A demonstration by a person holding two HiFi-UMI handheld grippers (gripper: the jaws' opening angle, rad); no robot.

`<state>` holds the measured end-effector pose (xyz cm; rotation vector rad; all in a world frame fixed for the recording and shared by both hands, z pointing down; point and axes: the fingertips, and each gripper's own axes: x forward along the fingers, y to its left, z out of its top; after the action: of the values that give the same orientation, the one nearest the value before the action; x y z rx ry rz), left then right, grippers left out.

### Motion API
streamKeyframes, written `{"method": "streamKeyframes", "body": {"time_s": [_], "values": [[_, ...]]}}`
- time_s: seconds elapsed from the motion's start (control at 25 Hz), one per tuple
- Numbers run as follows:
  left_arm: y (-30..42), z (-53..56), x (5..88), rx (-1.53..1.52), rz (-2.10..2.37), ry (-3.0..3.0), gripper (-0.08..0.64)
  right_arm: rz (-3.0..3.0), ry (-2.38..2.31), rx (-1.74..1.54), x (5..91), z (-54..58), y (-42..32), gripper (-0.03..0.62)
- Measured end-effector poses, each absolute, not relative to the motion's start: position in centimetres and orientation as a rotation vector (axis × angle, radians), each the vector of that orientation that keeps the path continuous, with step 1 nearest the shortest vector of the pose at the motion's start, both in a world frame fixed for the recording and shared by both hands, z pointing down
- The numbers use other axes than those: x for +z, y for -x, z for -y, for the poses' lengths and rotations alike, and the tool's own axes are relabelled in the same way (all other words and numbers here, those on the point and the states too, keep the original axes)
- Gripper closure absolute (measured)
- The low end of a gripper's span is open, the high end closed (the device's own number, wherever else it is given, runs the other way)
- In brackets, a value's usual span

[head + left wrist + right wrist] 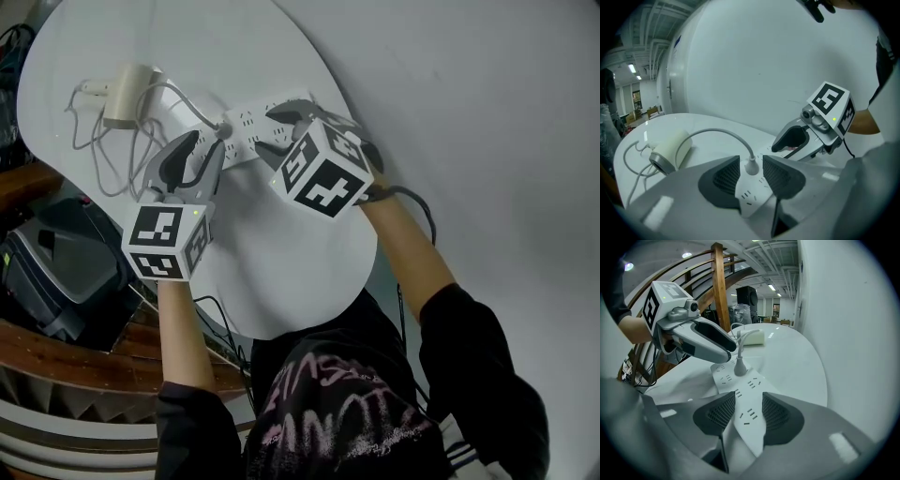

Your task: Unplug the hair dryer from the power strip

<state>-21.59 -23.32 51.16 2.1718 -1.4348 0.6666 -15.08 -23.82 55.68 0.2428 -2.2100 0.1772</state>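
A cream hair dryer [128, 92] lies at the far left of the white table [281, 262], and its grey cable [187, 98] arcs to a white plug [223, 131] seated in the white power strip [246, 122]. My left gripper [206, 142] is open. Its jaws straddle the plug [751, 167], with a thin gap on each side. My right gripper [278, 131] is shut on the power strip [750, 416] near its other end, the pads against both long edges. The plug [739, 367] stands upright beyond the right gripper, under the left gripper's fingers [710, 341].
Loose loops of the dryer's cord [94, 141] lie at the table's left edge. A wooden railing [56, 347] and a dark case [47, 262] sit below the table on the left. A pale wall [487, 112] runs close along the right.
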Motion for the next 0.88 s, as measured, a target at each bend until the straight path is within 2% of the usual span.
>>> {"method": "streamKeyframes", "body": {"time_s": [0.52,0.6,0.88], "values": [[19.8,25.3,53.8,0.825,1.345,-2.135,0.419,2.213,-0.242,0.176,55.8,23.9,15.1,0.399],[19.9,25.5,53.8,0.833,1.351,-2.128,0.455,2.216,-0.242,0.173,55.8,23.8,15.1,0.399],[19.8,25.6,53.6,0.826,1.347,-2.131,0.471,2.211,-0.24,0.177,55.7,23.8,14.9,0.399]]}}
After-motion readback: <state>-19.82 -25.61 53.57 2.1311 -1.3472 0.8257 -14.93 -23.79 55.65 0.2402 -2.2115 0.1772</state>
